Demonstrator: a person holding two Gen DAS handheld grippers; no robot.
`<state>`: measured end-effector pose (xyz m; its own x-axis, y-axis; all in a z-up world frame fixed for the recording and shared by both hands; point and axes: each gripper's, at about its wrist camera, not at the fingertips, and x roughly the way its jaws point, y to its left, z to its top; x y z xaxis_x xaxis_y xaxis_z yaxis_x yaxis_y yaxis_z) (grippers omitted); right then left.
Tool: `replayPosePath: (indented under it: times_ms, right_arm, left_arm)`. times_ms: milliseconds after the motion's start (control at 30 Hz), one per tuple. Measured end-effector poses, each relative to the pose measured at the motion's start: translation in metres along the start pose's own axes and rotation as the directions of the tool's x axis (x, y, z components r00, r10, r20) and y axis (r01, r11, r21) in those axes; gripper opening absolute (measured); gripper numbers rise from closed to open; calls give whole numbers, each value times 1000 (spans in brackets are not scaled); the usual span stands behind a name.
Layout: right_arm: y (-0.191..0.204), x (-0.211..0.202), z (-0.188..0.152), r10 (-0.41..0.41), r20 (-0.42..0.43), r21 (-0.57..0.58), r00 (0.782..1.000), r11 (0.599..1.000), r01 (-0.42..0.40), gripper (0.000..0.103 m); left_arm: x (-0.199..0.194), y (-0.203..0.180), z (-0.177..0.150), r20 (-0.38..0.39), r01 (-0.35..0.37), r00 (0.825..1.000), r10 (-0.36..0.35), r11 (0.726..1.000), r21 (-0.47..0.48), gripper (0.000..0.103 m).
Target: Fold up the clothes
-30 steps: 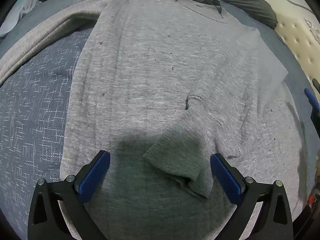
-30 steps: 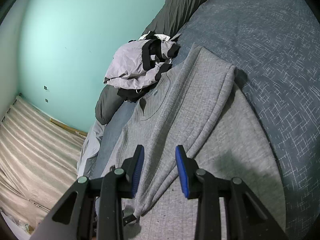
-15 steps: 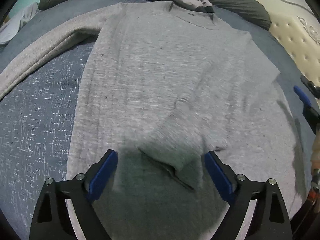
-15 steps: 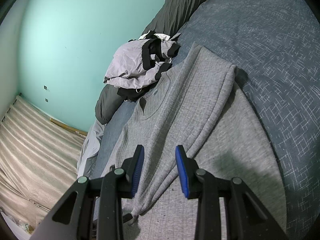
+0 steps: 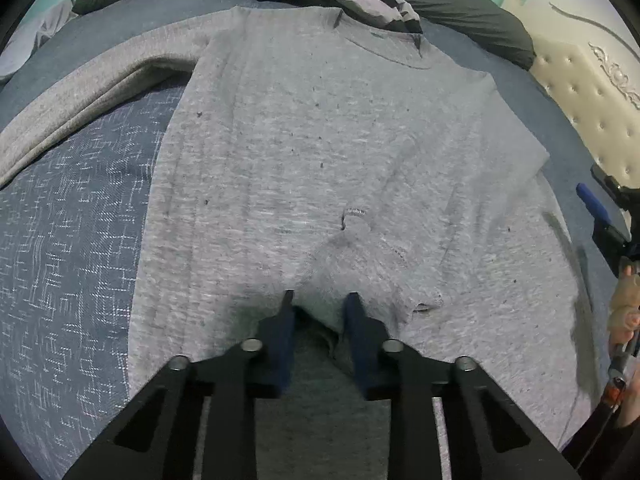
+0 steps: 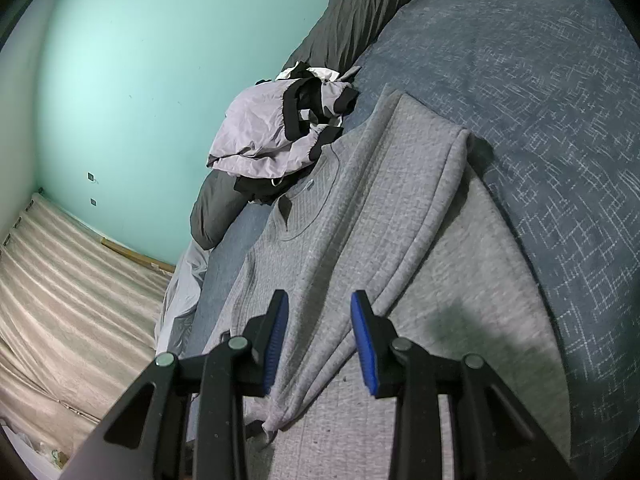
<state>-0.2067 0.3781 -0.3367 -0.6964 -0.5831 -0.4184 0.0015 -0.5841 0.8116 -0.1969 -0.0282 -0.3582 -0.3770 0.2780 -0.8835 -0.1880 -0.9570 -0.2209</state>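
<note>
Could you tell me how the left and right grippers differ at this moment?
The left gripper has just closed, pinching the cuff of the grey sweater; the right gripper stands partly open, holding nothing. Left points steeply down; right points shallower. Both have blue pads.

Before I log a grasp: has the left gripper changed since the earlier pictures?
Yes. The left gripper has just closed from wide open onto the sleeve cuff, above the sweater's body.

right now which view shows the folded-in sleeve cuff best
The left wrist view. The sleeve cuff sits centered, bunched between the left gripper, whose fingers have just been closing on it. The right wrist view shows the grey sweater from its side, with the folded sleeve running down, but its cuff end is not clearly visible there.
</note>
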Motion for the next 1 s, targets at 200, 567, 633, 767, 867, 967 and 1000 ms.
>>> replayPosePath:
  times_ms: [200,567,633,767,867,967,1000]
  right_arm:
    - [-5,0,1,-4,-5,12,1000,1000,4,32]
    - [-14,-2,2,-17,-7,28,1000,999,17,32]
    - [-16,-2,2,-20,-6,31,1000,999,20,32]
    - [-25,-4,3,-40,-5,46,999,998,40,32]
    - [-31,-6,5,-48,-2,62,999,997,49,32]
    - [-35,-7,7,-50,0,71,999,996,50,32]
    - [-36,-8,7,-50,0,73,999,996,50,32]
  left_arm:
    - [-25,0,7,92,-30,995,29,999,11,7]
    - [-55,22,18,171,-58,984,60,998,-18,6]
    - [-50,29,19,166,-66,983,72,997,-40,6]
    - [-32,49,30,151,-78,984,90,993,-83,6]
    - [-22,60,34,132,-83,987,96,991,-104,6]
    - [-22,62,36,134,-90,985,105,990,-110,6]
    - [-24,61,36,140,-95,984,109,990,-105,6]
